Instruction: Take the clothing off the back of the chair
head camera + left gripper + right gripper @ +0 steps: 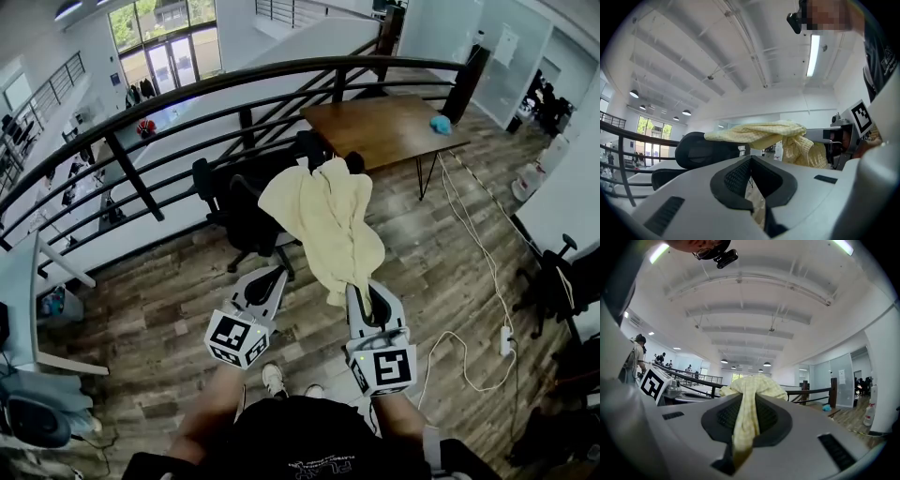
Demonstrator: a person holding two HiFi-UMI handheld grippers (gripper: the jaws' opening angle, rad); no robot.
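A pale yellow garment (323, 220) lies draped over the back of a black office chair (246, 214) in the head view. Its lower end runs down into my right gripper (359, 292), which is shut on it. In the right gripper view the cloth (749, 394) passes between the jaws of that gripper (743, 427) and bunches up ahead. My left gripper (269, 279) hovers beside the garment's left edge, its jaws together and empty. In the left gripper view this gripper (751, 161) points at the chair's headrest (701, 149), with the garment (761, 132) spread above it.
A curved black railing (234, 94) runs behind the chair, over a drop to a lower floor. A wooden table (375, 131) with a blue object (441, 124) stands at the back right. A white cable (473, 248) trails on the floor; another chair (555, 281) is at the right.
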